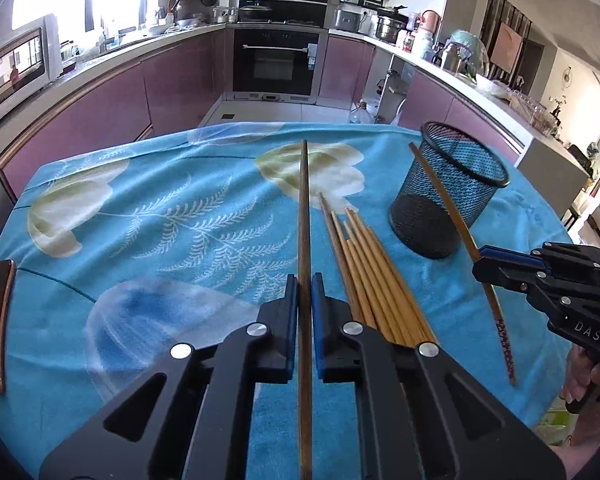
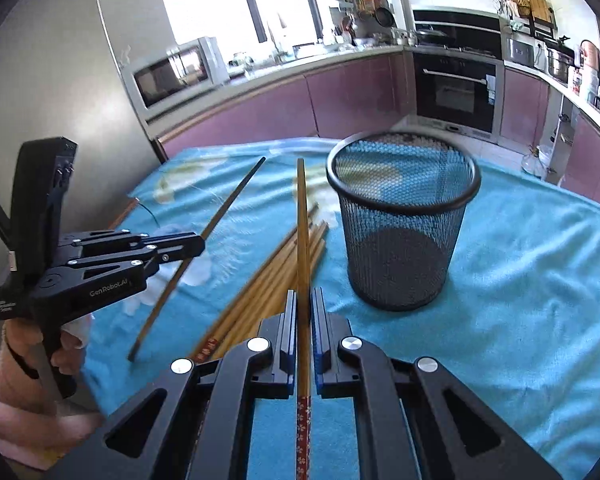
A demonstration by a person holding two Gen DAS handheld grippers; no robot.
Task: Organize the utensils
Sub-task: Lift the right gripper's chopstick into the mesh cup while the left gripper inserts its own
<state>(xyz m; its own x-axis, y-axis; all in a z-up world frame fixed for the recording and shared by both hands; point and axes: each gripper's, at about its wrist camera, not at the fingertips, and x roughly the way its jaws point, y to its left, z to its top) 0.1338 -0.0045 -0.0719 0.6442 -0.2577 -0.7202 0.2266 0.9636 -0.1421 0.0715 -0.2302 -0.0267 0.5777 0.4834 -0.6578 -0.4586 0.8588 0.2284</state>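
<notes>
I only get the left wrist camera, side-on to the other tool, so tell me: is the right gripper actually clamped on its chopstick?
Observer: Yes. The right wrist view shows the right gripper shut on the light chopstick, with both pads against it.
Operator: And what is hidden behind my own gripper?
Observer: Your left gripper, shut on the dark chopstick, covers the near ends of the loose chopsticks. At least one of those ends carries a red marking with pale characters.
</notes>
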